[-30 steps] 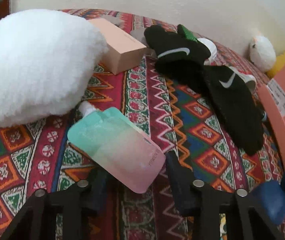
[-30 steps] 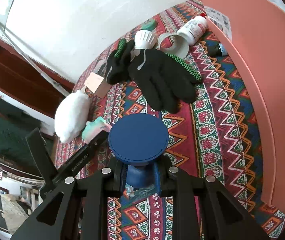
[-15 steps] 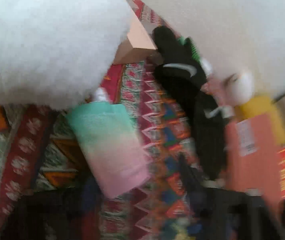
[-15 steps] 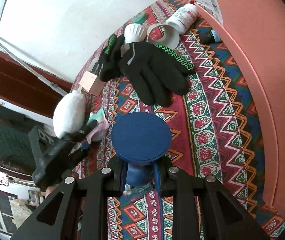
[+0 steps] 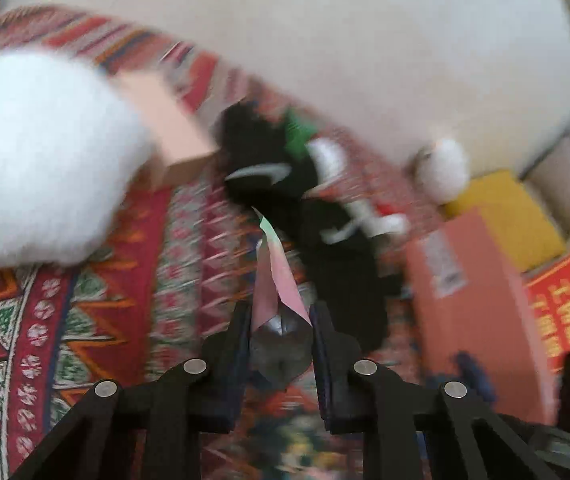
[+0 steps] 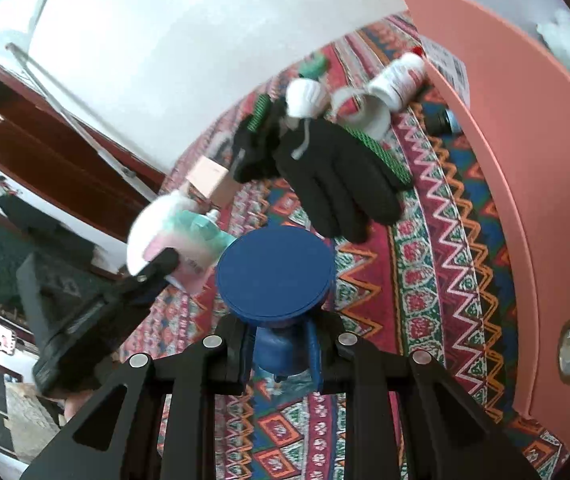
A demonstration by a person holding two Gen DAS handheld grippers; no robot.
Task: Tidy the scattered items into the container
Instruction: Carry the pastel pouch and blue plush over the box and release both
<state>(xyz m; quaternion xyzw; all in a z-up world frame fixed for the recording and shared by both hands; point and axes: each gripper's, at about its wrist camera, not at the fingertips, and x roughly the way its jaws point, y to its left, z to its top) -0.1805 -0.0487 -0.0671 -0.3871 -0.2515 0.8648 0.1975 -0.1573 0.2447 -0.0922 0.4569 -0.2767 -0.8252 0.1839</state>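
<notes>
Left wrist view, pretty blurry: left gripper (image 5: 281,320) pinching the bottom of a pastel pouch (image 5: 275,276), edge-on, sticking up and forward between the fingers, lifted off the patterned cloth (image 5: 85,312). Black gloves (image 5: 305,216) just beyond, white fluffy thing (image 5: 41,156) at the cloth's left edge, pink box (image 5: 473,304) off to the right.

Right wrist view: right gripper (image 6: 281,348) clamped on the neck of a blue bottle (image 6: 275,272), round base facing the camera, tilted over the cloth (image 6: 417,280). Pouch (image 6: 193,240) up in the air on the left, held by the other gripper (image 6: 157,272). Gloves (image 6: 333,176) mid-cloth, box (image 6: 525,160) along the right edge.
</notes>
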